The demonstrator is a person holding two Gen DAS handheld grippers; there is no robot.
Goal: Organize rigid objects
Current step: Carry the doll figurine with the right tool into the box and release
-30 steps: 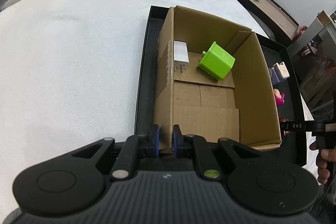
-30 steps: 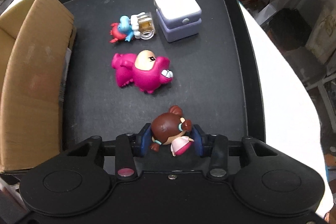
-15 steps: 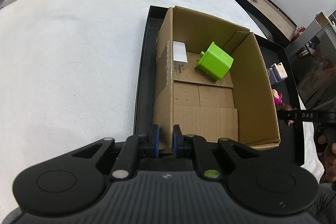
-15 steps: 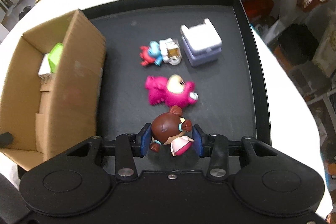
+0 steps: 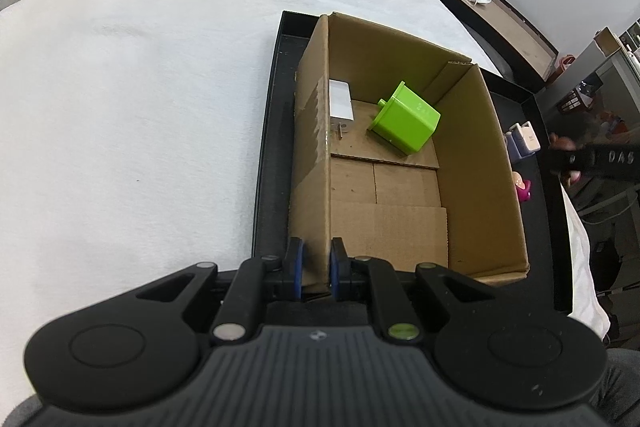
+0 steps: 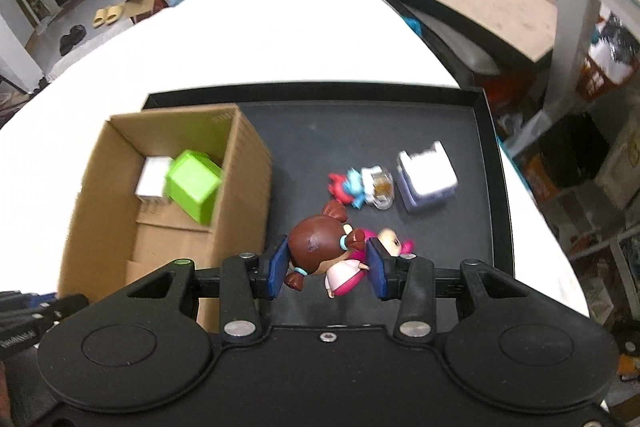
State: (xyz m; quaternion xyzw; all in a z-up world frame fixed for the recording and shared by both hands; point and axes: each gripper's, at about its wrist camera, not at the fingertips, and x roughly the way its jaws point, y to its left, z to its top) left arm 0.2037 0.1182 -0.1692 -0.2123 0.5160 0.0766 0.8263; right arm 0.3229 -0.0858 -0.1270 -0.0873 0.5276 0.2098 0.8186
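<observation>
The open cardboard box [image 5: 404, 183] stands at the left end of a black tray [image 6: 486, 163], which lies on a bench covered with a white cloth [image 5: 140, 99]. The left gripper [image 5: 316, 267] is clenched on the box's near left wall, one blue pad [image 5: 296, 267] outside the wall and the other inside it.

Inside the box, toward its far end, a lime-green plastic cube [image 5: 406, 123] lies tilted on the cardboard floor. Just left of the cube, against the box's left wall, sits a white charger plug [image 5: 341, 103]; the two look close together, but whether they touch cannot be told.

The right gripper [image 6: 328, 269] is grasping a brown-haired doll figurine [image 6: 320, 247] by the head, its pink body hanging toward the camera. It hovers above the tray floor just right of the box's right wall.

On the tray to the right of the box lie a pink bear toy [image 6: 394, 241], partly hidden behind the gripper's right finger, then farther off a small red-and-blue figurine [image 6: 348, 187] touching a clear little case [image 6: 380, 187], and just right of that case a lavender-and-white box-shaped gadget [image 6: 426, 177].
</observation>
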